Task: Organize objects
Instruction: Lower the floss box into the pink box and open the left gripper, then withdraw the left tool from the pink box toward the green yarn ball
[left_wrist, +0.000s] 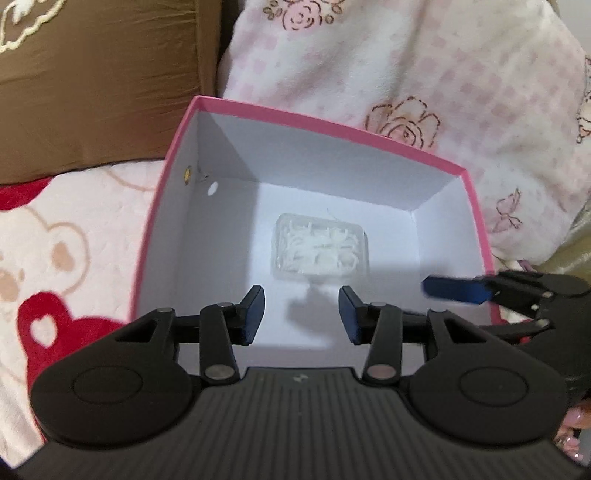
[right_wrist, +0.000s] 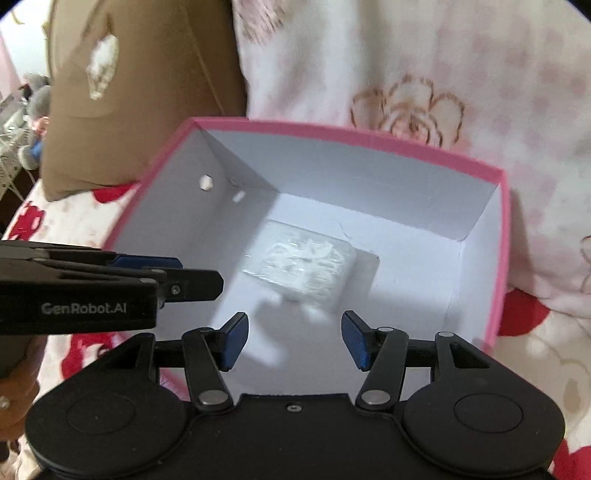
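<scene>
A pink box (left_wrist: 325, 122) with white inner walls stands open-topped on a patterned blanket; its rim (right_wrist: 347, 134) shows in the right wrist view too. On its floor lies a clear plastic case of white pieces (left_wrist: 320, 248), also visible as the case (right_wrist: 301, 267). My left gripper (left_wrist: 302, 316) hangs above the box's near side, open, nothing between its fingers. My right gripper (right_wrist: 293, 341) hovers likewise over the near edge, open and empty. The case lies apart from both. The right gripper's blue finger (left_wrist: 456, 290) reaches in from the right; the left gripper's body (right_wrist: 110, 291) enters from the left.
A brown cushion (left_wrist: 99, 81) leans behind the box at the left. A white and pink rose-print blanket (left_wrist: 424, 74) is piled behind and to the right. The bedspread (left_wrist: 48, 251) with red and beige bear shapes lies under the box. A stuffed toy (right_wrist: 35, 107) sits far left.
</scene>
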